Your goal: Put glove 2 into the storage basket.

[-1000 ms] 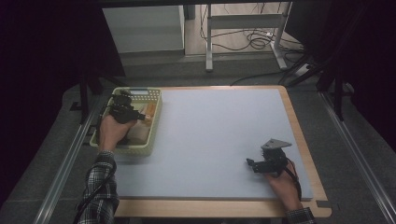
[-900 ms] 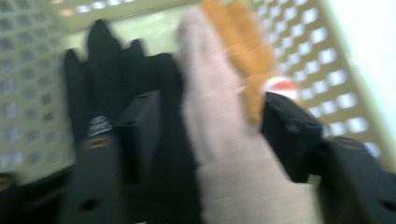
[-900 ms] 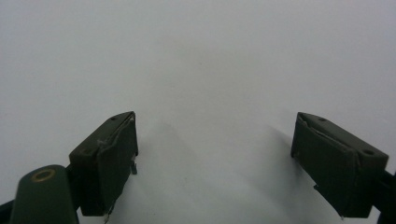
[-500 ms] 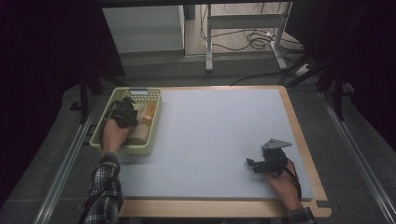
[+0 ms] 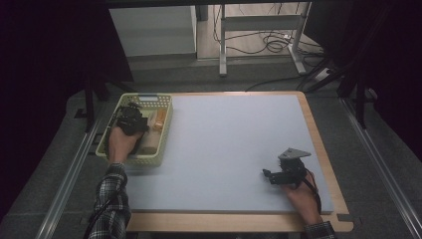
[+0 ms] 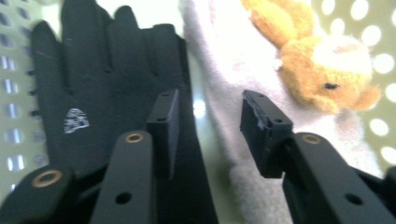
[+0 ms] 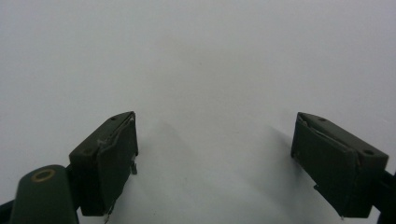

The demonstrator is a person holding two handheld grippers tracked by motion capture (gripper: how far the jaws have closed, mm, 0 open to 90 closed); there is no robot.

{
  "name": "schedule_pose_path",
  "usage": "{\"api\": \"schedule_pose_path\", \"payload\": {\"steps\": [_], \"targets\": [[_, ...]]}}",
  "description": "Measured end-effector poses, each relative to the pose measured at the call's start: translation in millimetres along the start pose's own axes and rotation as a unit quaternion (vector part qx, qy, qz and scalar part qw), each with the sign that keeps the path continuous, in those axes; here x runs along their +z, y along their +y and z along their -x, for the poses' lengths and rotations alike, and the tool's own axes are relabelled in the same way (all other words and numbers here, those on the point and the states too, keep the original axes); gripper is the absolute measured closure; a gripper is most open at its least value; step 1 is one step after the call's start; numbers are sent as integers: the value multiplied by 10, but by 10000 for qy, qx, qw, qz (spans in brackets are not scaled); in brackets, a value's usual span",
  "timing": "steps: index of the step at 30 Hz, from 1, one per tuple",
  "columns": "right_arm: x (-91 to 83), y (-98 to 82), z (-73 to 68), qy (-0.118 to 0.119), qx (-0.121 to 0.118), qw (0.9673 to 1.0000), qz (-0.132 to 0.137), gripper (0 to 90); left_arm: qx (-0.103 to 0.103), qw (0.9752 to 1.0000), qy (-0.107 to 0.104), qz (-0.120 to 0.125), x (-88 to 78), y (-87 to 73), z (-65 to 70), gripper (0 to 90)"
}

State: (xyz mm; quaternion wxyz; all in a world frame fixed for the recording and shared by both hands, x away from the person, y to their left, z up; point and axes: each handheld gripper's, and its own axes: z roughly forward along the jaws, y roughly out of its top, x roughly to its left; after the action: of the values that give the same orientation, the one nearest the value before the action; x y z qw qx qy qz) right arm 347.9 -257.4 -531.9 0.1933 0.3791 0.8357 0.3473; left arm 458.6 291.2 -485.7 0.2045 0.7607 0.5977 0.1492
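Observation:
My left gripper (image 5: 130, 113) reaches into a pale green perforated basket (image 5: 165, 130) at the table's left. In the left gripper view its jaws (image 6: 208, 109) stand a little apart, having just been opening, with nothing pinched between them. The left jaw lies over a black glove (image 6: 102, 79). The right jaw is over a white cloth (image 6: 224, 56) that bears an orange plush toy (image 6: 317, 70). My right gripper (image 5: 269, 175) rests near the table's front right, open (image 7: 215, 140) over the bare mat.
A pale blue-grey mat (image 5: 229, 144) covers the table inside a wooden edge (image 5: 323, 159). Metal rails run along both sides. A white cabinet (image 5: 152, 30), table legs and cables stand on the floor behind.
The left hand has shifted only slightly inside the basket. The right hand and its gripper have stayed where they were.

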Motion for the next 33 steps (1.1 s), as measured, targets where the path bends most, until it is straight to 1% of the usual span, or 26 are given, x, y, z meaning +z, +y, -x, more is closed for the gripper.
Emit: {"api": "schedule_pose_path", "payload": {"steps": [3,5,6,9,14,16,20,22,26,30,33], "targets": [[0,0,1,-1,-3,10000,2,146,-34,9999,110,112,-54,-10,-30,498],[1,0,1,-2,-4,10000,1,146,-33,9998,117,140,-72,-13,-43,471],[1,0,1,0,-3,10000,2,146,-77,9997,105,210,-108,-19,-58,460],[0,0,1,0,-3,10000,1,146,-75,9996,72,266,-142,-23,-65,427],[1,0,1,0,-4,10000,1,146,-10,9991,-33,432,-242,-28,-53,347],[0,0,0,1,1,10000,-1,146,-2,9990,-26,448,-257,-29,-50,334],[1,0,-1,-7,-7,10000,3,146,13,9984,-32,557,-321,-39,-38,273],[0,0,0,-4,-6,10000,3,146,3,9982,-61,593,-338,-47,-40,246],[0,0,0,-4,-3,10000,0,146,-4,9981,-39,609,-362,-63,-47,204],[1,0,-1,-7,-7,10000,3,146,-18,9979,-35,643,-389,-81,-59,187],[1,0,-1,-5,-7,10000,3,146,10,9977,-38,675,-424,-96,-63,171]]}}
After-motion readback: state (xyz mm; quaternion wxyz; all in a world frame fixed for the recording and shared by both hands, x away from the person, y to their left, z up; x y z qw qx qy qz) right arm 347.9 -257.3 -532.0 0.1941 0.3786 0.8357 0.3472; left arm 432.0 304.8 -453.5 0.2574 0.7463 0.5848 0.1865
